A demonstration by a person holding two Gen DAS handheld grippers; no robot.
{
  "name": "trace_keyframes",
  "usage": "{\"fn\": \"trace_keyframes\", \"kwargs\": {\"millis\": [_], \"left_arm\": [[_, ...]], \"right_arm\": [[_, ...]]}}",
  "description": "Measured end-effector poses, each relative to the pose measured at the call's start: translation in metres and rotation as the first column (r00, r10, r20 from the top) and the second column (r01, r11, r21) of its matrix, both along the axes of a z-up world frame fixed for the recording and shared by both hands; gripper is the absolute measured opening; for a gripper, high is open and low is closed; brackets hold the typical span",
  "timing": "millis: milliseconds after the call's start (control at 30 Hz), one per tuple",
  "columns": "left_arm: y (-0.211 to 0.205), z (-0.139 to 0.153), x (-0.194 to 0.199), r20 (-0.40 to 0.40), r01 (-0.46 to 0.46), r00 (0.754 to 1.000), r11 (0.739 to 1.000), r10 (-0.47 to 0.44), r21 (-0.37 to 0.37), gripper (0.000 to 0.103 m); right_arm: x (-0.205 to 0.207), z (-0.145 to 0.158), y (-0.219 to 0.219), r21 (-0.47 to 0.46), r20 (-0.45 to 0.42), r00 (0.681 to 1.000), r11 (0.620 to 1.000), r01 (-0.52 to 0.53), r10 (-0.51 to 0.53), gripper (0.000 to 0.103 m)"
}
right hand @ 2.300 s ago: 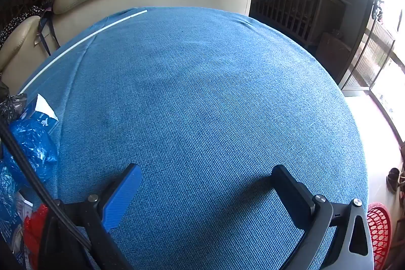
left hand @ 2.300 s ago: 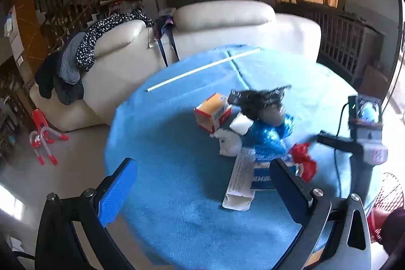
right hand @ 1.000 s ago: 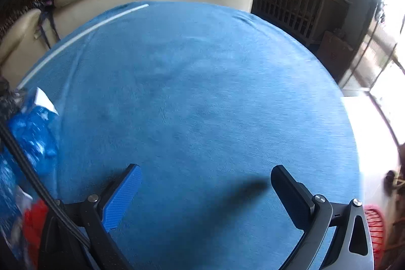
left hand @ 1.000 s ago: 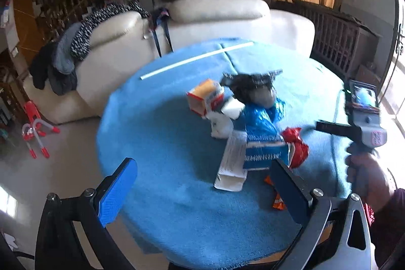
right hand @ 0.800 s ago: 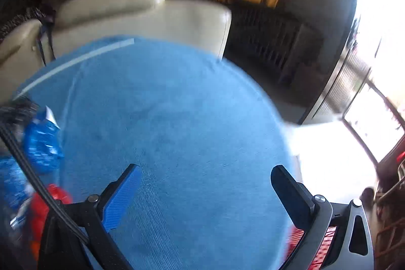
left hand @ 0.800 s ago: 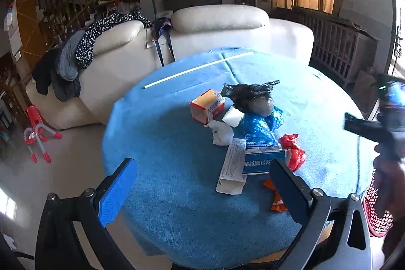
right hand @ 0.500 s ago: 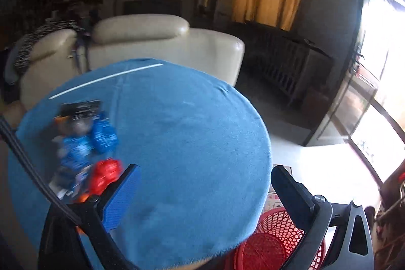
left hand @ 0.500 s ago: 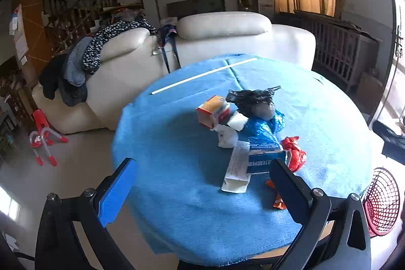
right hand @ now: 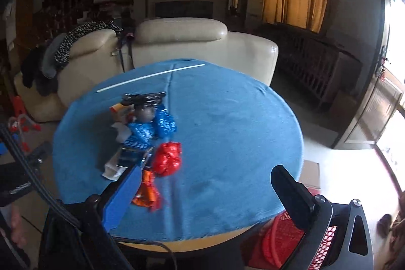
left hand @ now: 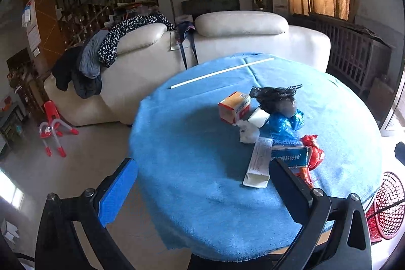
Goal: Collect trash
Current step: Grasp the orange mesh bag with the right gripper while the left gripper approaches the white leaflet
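The trash pile (left hand: 273,133) lies left of centre on the round table (right hand: 240,133); the red basket (left hand: 388,206) stands on the floor at the near right edge. Left gripper (left hand: 202,184) and right gripper (right hand: 202,191) are both spread and empty. Take the nearest piece first, apparently the orange wrapper (right hand: 146,191): descend vertically, close firmly, then carry it to the basket.

My round table (left hand: 192,184) wears a blue cloth, frame centre. Trash pile (left hand: 273,133) lies right of centre; white stick (left hand: 220,72) near the upper edge.

Blue tablecloth (left hand: 192,168); red wrapper (right hand: 167,158)
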State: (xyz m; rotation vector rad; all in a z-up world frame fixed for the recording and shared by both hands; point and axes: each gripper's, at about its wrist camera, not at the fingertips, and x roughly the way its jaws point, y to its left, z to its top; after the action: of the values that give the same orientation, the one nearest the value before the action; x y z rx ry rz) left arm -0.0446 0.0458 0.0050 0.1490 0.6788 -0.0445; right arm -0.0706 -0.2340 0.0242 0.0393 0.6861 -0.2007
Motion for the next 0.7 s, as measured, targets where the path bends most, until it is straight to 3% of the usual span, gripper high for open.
{"fn": "trace_keyframes", "kwargs": {"millis": [200, 700], "left_arm": [[0.003, -0.009, 0.001, -0.011, -0.003, 1.000, 1.000, 0.003, 0.007, 0.103], [0.008, -0.015, 0.001, -0.015, -0.011, 1.000, 1.000, 0.011, 0.017, 0.103]], "right_arm": [[0.002, -0.008, 0.005, 0.082, -0.024, 0.998, 0.995, -0.057, 0.059, 0.103], [0.008, -0.022, 0.016, 0.090, -0.066, 0.994, 0.993, -0.081, 0.087, 0.103]]}}
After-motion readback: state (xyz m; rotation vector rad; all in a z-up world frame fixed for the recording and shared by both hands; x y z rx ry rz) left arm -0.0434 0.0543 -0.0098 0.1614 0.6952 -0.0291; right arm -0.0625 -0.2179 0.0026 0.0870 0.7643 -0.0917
